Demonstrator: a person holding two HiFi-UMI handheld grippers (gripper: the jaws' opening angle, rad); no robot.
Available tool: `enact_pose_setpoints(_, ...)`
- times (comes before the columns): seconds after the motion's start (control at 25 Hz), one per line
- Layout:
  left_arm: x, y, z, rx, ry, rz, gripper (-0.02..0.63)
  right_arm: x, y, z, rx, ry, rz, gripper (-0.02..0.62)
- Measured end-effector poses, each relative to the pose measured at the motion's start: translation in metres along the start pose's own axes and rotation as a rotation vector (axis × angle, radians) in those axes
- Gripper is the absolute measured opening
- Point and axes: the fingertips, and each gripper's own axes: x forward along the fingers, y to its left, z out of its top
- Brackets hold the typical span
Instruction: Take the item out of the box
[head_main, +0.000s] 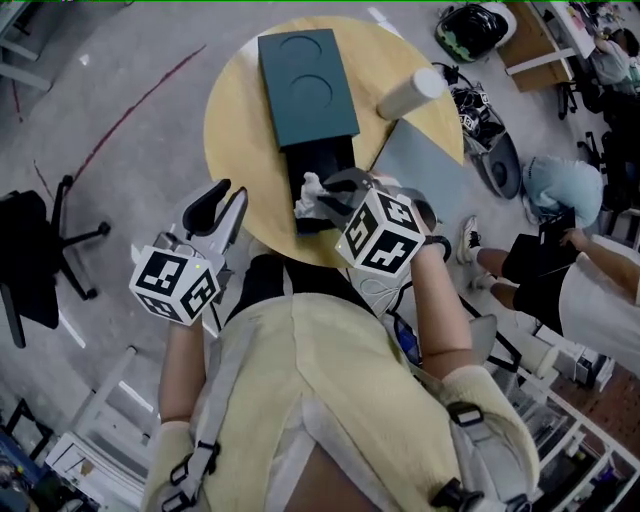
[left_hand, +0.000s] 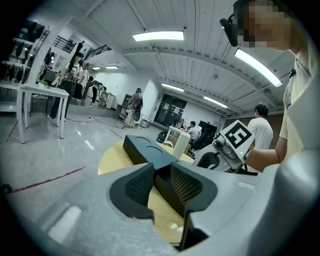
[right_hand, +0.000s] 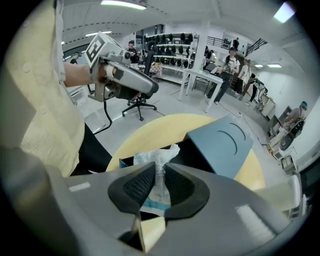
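Round wooden table (head_main: 235, 130), right gripper (right_hand: 158, 172) angled down, jaws pinching packet (right_hand: 152, 157) over box (head_main: 305, 90), left gripper (left_hand: 161, 175) jaws apart

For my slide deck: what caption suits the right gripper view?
The right gripper pinches a crinkled white packet over the open dark box on a round yellow table.

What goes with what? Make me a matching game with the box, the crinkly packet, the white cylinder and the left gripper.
Things:
1. dark teal box
2. white plastic packet
3. white cylinder
4. left gripper

Where or how:
a. pinched between the jaws of the right gripper
b. jaws apart, holding nothing
c. lying across the middle of the round table
d. at the table's rim

Pairs: 1-c, 2-a, 3-d, 4-b
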Motion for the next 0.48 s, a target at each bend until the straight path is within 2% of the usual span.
enact_pose_setpoints(0.32,0.015,-0.008,0.028,-0.037,-0.023,-0.070,0.103,-0.032,-0.013,0.009,0.134,-0.091,-0.136,0.071)
enact_pose_setpoints(0.48,0.018,-0.018,0.038,-0.020,-0.012,-0.096,0.103,-0.054,-0.017,0.009,0.196,-0.125,-0.210,0.071)
